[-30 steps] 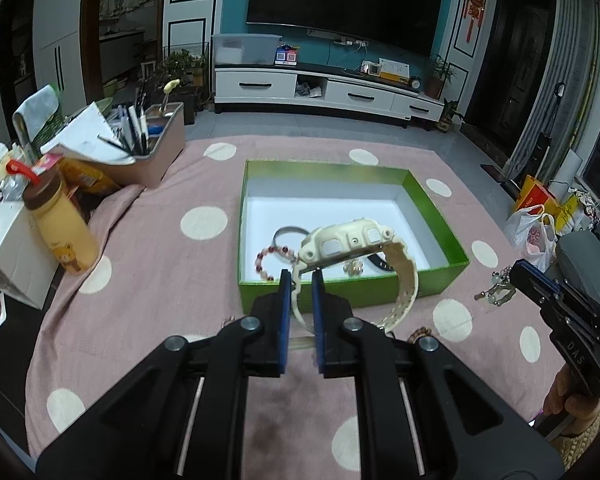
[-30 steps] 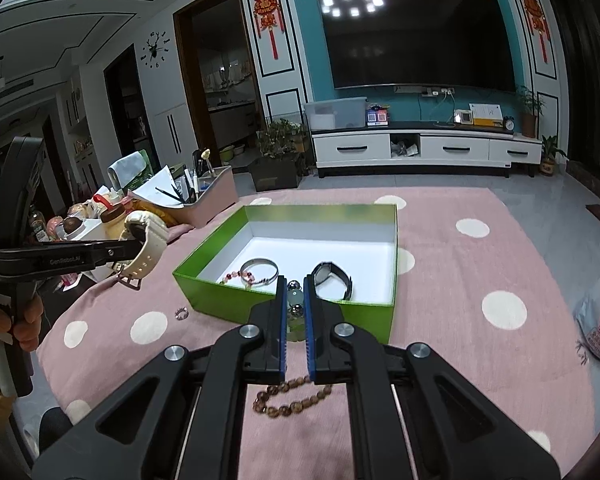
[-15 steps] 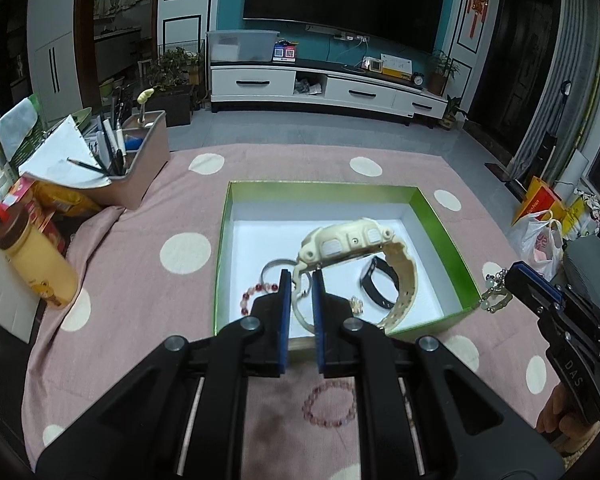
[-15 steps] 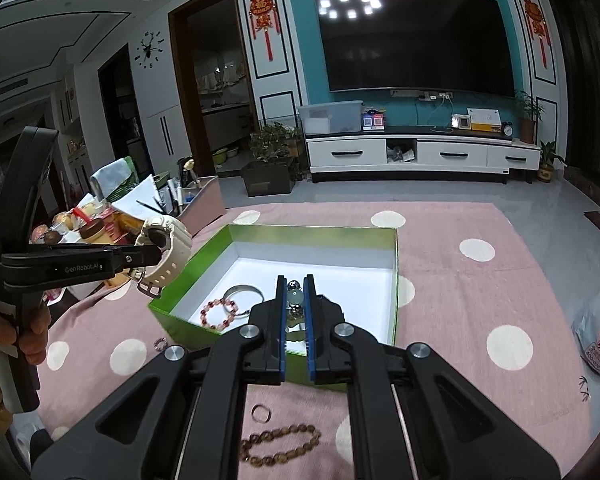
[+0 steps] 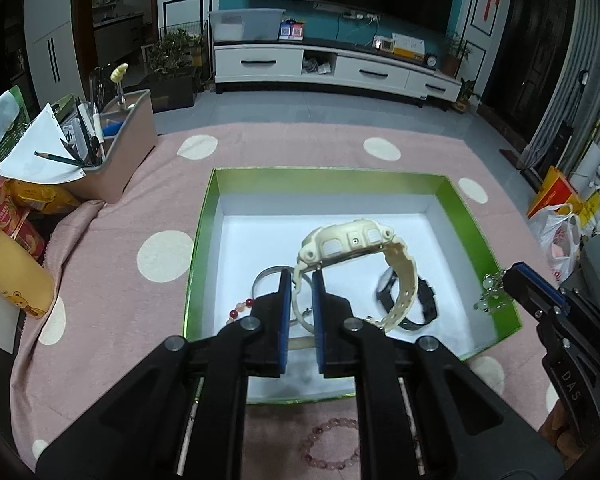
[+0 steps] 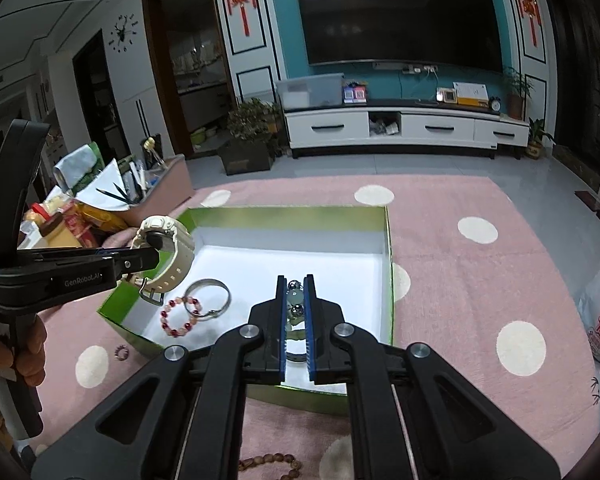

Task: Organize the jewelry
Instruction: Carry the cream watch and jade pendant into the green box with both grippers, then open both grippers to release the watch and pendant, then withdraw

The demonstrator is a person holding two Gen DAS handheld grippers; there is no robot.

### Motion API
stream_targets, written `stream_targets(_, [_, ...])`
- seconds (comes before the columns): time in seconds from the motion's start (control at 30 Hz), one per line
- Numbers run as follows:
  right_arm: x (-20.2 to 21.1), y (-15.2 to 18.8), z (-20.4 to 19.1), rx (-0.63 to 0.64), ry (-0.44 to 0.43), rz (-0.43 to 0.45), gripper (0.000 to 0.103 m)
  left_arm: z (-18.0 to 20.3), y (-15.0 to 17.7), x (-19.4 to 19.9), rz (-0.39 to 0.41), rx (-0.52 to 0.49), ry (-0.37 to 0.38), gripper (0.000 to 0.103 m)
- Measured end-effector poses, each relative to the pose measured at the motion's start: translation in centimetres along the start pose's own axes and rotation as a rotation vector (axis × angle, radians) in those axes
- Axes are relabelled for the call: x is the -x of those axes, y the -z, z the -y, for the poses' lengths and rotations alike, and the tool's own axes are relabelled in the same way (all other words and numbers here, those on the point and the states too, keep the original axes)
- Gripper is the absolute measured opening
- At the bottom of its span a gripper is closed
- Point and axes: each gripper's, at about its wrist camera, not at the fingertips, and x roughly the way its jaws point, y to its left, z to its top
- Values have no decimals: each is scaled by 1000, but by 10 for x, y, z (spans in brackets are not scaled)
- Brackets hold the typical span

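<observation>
My left gripper point(image 5: 300, 280) is shut on the strap of a cream watch point(image 5: 348, 240), holding it above the white floor of the green box point(image 5: 328, 174). In the box lie a black watch point(image 5: 424, 304), a silver bangle point(image 5: 264, 276) and a red bead bracelet point(image 5: 240, 308). My right gripper point(image 6: 295, 280) is shut on a pale green bead piece point(image 6: 295, 298) over the box's near part. In the right wrist view the left gripper point(image 6: 152, 258) holds the watch point(image 6: 172, 248) over the box's left rim. In the left wrist view the right gripper point(image 5: 512, 280) is at the box's right wall.
A pink bead bracelet point(image 5: 332, 444), a brown bead bracelet point(image 6: 268, 462) and a small ring point(image 6: 121, 352) lie on the pink dotted cloth outside the box. A pen organiser point(image 5: 116, 152) and a yellow bottle point(image 5: 12, 276) stand at the left. A plastic bag point(image 5: 556, 236) sits at the right.
Both grippers have moved forward and a little down, from before the box's near wall to over the box. Each still holds its piece.
</observation>
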Motion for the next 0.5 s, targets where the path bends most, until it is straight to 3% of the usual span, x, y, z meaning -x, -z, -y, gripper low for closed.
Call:
stream_targets(0.3, [-20,-1,-1,29,31,-51,7,7,0,-21,-30,-49,-48,11])
stream_targets(0.5, [-29,1,-2,50,59,-74,9,13,2,-24,-35,-56,-62,20])
